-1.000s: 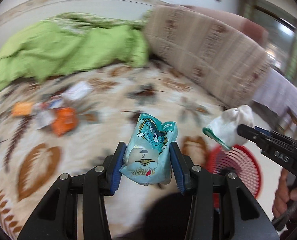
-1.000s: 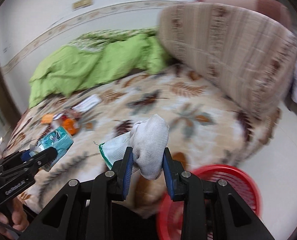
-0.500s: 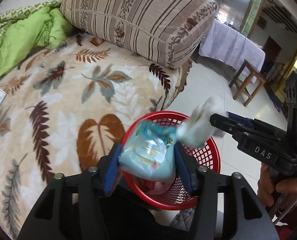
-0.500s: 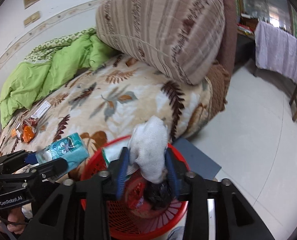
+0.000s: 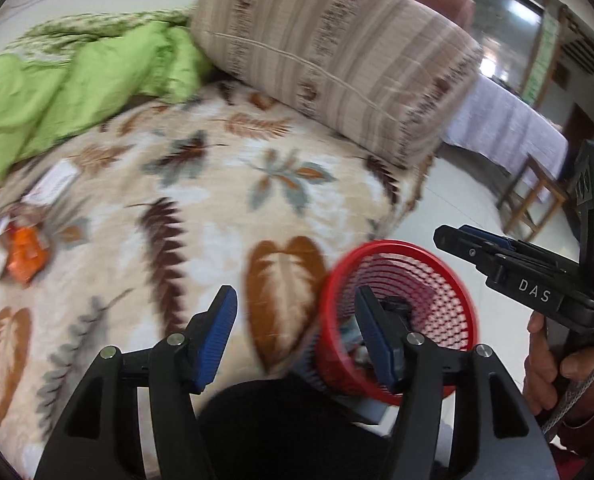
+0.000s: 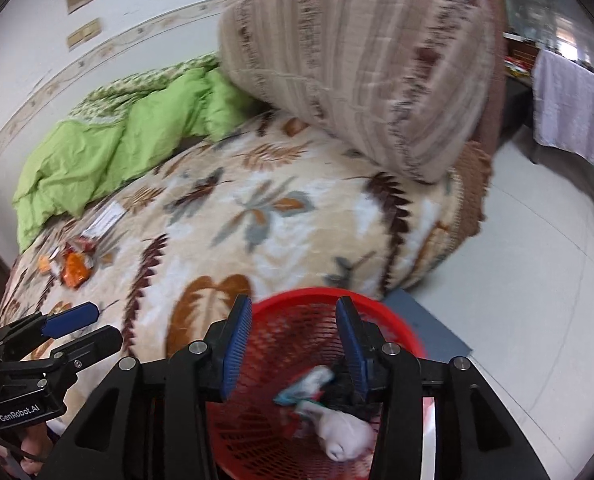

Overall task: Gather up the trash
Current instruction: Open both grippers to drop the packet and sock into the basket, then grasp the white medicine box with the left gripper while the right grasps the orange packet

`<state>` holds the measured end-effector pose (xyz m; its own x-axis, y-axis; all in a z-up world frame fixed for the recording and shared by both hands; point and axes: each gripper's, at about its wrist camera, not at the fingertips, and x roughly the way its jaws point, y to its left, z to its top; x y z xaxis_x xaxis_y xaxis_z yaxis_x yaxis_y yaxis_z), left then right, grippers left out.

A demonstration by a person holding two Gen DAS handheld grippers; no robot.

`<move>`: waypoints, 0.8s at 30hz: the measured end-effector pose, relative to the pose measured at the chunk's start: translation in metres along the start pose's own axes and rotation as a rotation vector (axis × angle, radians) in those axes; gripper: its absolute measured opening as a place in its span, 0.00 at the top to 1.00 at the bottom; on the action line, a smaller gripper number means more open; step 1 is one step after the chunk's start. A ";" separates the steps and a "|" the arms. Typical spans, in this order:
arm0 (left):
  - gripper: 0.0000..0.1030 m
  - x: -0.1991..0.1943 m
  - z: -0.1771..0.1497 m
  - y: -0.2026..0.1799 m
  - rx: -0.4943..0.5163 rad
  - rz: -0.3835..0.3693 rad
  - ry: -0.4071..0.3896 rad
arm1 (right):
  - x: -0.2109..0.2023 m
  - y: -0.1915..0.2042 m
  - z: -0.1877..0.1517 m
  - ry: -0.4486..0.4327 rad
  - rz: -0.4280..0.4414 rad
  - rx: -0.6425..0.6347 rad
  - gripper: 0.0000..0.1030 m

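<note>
The remaining trash, a cluster of crumpled orange foil wrappers with a flat white paper slip just beyond it, is seen on the leaf-patterned beige bed blanket, well ahead and to the left of the left gripper. The wrappers are judged light, thin, crinkly and somewhat slippery; a raised crumpled fold is best pinched, while the flat slip is better taken at an edge. Both grippers have just been opening and are now empty: nothing lies between the pads of either. Directly below the right gripper, a white cloth bundle and a pale blue packet lie inside the red plastic mesh basket, on the floor beside the bed.
</note>
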<state>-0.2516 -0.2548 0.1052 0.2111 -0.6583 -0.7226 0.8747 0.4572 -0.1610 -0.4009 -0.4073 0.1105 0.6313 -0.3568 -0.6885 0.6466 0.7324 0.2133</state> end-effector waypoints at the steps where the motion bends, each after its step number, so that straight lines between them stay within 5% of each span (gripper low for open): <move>1: 0.42 -0.005 -0.001 0.010 -0.017 0.019 -0.011 | 0.003 0.007 0.001 0.002 0.012 -0.010 0.55; 16: 0.40 -0.084 -0.045 0.177 -0.365 0.302 -0.116 | 0.060 0.172 0.023 0.092 0.307 -0.239 0.54; 24: 0.40 -0.110 -0.062 0.240 -0.508 0.387 -0.147 | 0.114 0.286 0.052 0.107 0.417 -0.363 0.58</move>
<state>-0.0917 -0.0354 0.1046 0.5579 -0.4481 -0.6985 0.4163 0.8792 -0.2316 -0.1215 -0.2687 0.1292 0.7429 0.0527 -0.6673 0.1506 0.9582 0.2434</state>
